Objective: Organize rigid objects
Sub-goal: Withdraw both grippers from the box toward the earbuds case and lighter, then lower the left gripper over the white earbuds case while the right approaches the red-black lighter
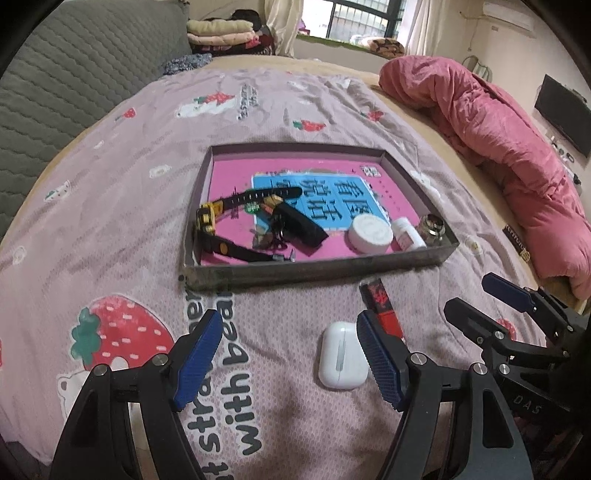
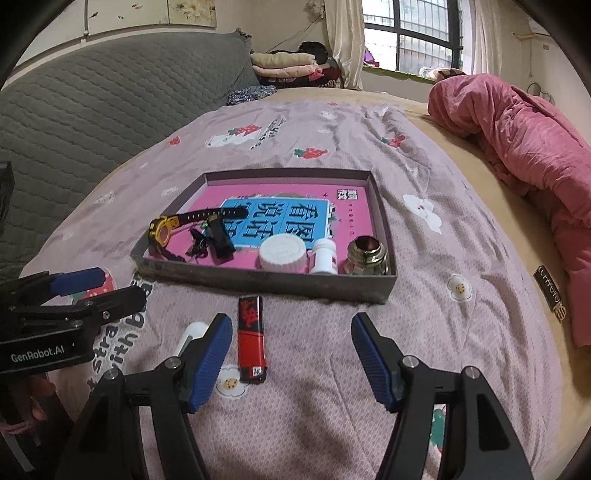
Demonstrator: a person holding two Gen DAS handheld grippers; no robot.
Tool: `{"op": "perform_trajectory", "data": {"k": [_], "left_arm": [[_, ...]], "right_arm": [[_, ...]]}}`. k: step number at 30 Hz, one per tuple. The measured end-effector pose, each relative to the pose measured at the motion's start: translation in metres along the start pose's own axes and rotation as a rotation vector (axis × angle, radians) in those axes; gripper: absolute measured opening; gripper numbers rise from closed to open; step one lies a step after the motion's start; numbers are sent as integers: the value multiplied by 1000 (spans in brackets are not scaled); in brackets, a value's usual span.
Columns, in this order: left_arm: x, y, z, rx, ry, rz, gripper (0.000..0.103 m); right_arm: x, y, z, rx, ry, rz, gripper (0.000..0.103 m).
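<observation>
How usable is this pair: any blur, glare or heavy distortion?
Left wrist: sharp, soft even light, strong fisheye bend, black corners; tray and white case clear. Right wrist: equally sharp, window blown out, lighter crisp, white case mostly hidden behind a finger.

Left gripper (image 1: 291, 354), jaws wide apart with nothing between them, above a pink strawberry-print sheet (image 1: 110, 229); a white earbud case (image 1: 341, 356) lies on the sheet just inside the right finger, and a red-and-black lighter (image 1: 382, 306) lies just beyond it, partly hidden by that finger. Farther off, a shallow tray (image 1: 321, 269) holds a yellow-and-black watch (image 1: 214, 218), a black oblong object (image 1: 303, 227), a white jar (image 1: 369, 233), a small white bottle (image 1: 406, 232) and a metal cap (image 1: 432, 226) along its near side. The right gripper (image 1: 480, 299) enters at near right with jaws apart, and a pink quilt (image 1: 498, 147) lies at far right.
</observation>
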State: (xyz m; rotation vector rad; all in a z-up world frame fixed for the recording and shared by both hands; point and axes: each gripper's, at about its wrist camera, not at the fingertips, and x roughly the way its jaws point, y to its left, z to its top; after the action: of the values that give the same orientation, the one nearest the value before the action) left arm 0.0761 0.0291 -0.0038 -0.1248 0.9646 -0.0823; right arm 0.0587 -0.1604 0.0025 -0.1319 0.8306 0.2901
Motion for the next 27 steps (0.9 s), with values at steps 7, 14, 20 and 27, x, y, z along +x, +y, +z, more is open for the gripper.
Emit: {"op": "perform_trajectory", "data": {"k": [7,14,20,27], "left_arm": [[22,-11,-19,47,93,-10,76],[35,-22,-28,62,144,-25,76],[50,-31,-29,86,172,-17,76],[71,-40,-30,128,199,16,76]], "right_arm": [[9,6,-12,-30,42,-1,67],[14,3,-21,-46,68,-21,67],[15,-3,-27,-54,83,-39,67],[17,-1,-27,-55,91,-29,67]]}}
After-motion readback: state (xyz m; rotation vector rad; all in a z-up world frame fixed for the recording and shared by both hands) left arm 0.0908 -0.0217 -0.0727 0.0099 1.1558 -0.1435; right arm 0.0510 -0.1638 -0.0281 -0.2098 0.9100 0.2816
